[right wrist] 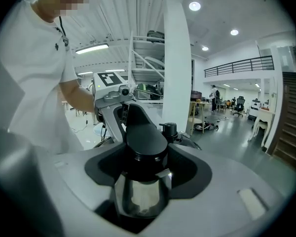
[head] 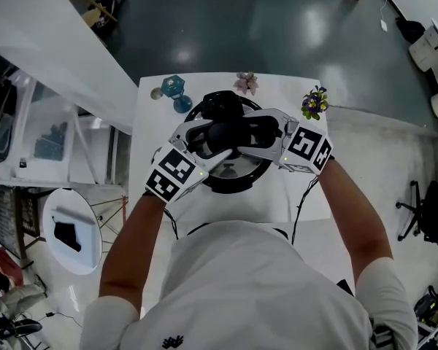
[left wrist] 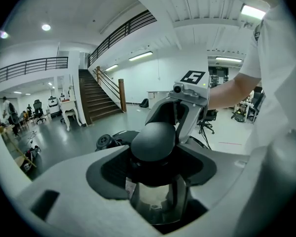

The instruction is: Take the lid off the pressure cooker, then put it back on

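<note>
Cooker [head: 232, 188]: round, dark rim, centre of white bench [head: 152, 122]. Black side handle [head: 223, 102] on far side. Lid [head: 230, 168] is shiny steel and sits on the pot. It carries a rounded black knob [head: 233, 133] on a steel bracket [right wrist: 138, 196], with a small black valve [right wrist: 168, 130] just beyond.

Both bare forearms reach forward from the body, elbows out. The grippers angle inward and tilt down, and meet over the lid.

Left gripper [head: 213, 138] comes in from the left and right gripper [head: 261, 130] from the right. Each has the knob between its jaws, dark pads tight against both sides, so both are clamped on the one knob, facing each other. Marker cubes sit at the near ends.

Far edge of bench: blue glass piece [head: 175, 87], pink flower [head: 246, 83], purple sprig [head: 314, 102], all apart from the cooker.
</note>
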Demonstrator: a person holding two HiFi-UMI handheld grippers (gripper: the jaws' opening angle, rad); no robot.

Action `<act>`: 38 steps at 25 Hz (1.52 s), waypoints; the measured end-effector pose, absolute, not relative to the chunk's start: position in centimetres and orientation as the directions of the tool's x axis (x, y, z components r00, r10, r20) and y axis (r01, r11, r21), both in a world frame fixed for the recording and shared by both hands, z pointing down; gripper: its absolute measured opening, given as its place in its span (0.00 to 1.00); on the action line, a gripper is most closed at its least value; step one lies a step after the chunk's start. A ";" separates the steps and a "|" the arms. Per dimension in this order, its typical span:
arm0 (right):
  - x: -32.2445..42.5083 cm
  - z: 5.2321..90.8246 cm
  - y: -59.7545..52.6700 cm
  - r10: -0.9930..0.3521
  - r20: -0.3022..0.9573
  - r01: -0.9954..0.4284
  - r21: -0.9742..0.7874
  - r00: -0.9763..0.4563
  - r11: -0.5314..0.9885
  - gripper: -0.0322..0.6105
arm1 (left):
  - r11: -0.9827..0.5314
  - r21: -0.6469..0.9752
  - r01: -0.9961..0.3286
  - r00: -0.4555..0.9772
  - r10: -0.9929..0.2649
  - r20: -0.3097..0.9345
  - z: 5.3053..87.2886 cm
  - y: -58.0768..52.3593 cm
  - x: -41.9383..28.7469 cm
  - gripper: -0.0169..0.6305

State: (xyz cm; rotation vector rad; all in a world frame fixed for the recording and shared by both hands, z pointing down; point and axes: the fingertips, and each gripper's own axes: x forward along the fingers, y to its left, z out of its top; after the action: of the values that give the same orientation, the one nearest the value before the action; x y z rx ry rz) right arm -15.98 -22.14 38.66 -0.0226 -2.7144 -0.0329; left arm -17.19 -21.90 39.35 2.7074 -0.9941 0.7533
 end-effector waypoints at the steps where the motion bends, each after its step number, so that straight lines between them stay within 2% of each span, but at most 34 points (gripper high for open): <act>1: -16.0 38.7 -22.2 0.011 0.415 0.021 0.020 -0.910 1.000 0.47 | -0.766 -0.022 -0.642 0.652 -0.561 0.509 39.4 -21.9 -17.2 0.47; 26: -15.0 35.0 -22.6 -0.029 0.386 -0.012 0.045 -0.922 0.999 0.46 | -0.784 -0.081 -0.615 0.664 -0.571 0.483 35.4 -22.4 -16.2 0.45; 38: -8.6 33.0 -23.1 -0.108 0.382 -0.090 0.064 -0.918 0.994 0.46 | -0.828 -0.100 -0.552 0.708 -0.529 0.469 33.5 -23.0 -9.9 0.45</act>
State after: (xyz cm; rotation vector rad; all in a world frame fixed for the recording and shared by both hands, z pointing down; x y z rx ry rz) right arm -8.61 -23.05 33.04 0.1413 -2.7420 -0.0630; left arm -9.85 -22.98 33.46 2.8588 -0.9051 0.7623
